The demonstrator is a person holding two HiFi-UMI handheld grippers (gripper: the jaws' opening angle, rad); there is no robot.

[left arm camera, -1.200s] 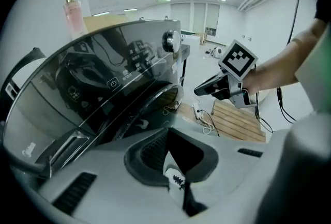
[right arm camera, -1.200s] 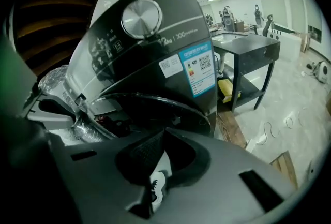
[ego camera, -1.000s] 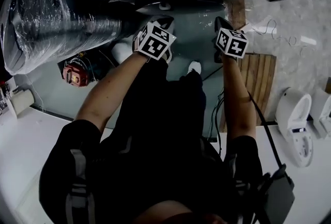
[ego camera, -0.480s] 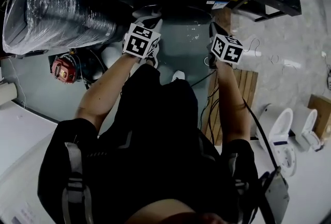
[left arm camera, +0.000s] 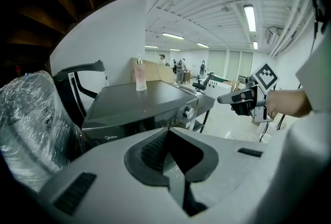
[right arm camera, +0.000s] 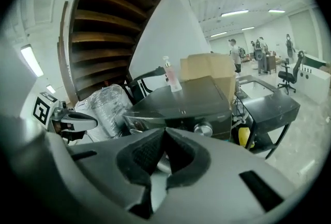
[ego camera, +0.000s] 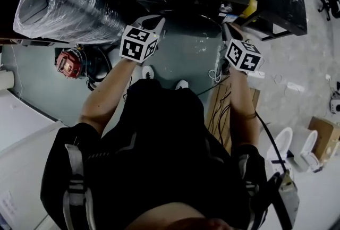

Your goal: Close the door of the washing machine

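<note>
We hold the left tongs [left arm camera: 167, 131] and the right tongs [right arm camera: 164, 130] fully closed and empty, side by side in front of the dark grey box-shaped washing machine [left arm camera: 137, 104]. The machine stands straight ahead of and below both tips, with its control panel facing us. Its door belongs on the front face beneath that panel, hidden behind the tongs' bodies, so we cannot tell how far it stands open. We judge neither hand clearly nearer, and the coming push must travel downward and forward.
</note>
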